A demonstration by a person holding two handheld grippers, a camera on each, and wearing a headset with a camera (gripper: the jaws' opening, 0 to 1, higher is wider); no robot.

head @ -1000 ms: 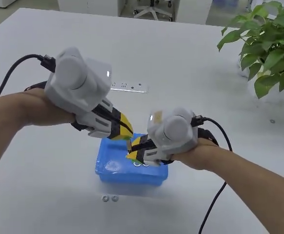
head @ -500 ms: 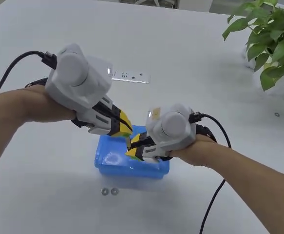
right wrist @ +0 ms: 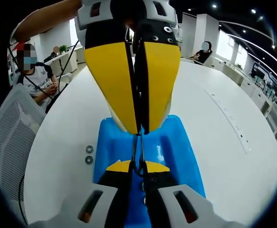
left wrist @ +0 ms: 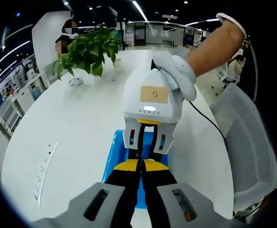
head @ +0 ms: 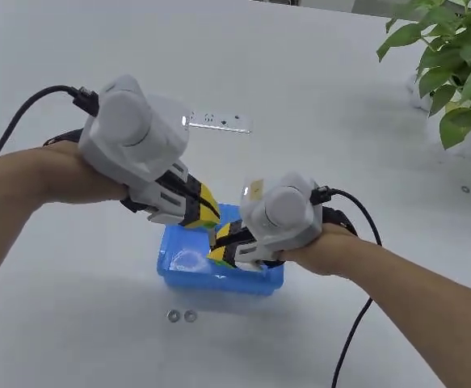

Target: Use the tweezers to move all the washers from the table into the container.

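Over the white table (head: pixel 316 97), both grippers meet tip to tip above the blue container (head: pixel 178 271). The left gripper (head: pixel 204 213) comes in from the far left, the right gripper (head: pixel 221 247) from the near right. In the right gripper view a thin metal pair of tweezers (right wrist: pixel 140 145) runs from one set of yellow jaws into the other. We read both sets of jaws as pinched narrow on the tool, one at each end, with no gap to speak of. Two washers (head: pixel 182 316) lie side by side on the table, just beside the container's near wall and outside it. We cannot tell whether any washers sit inside the container, as the grippers cover much of it. Our judgement is that the tool is being handed over or re-seated, with no pickup underway. The risks from here start with the shared grip. If one gripper lets go before the other has a firm, square hold, the tweezers may twist or drop into the container. The washers look flat and smooth, so poorly aligned tips may skid them away rather than lift them. A low approach could also nudge the container.
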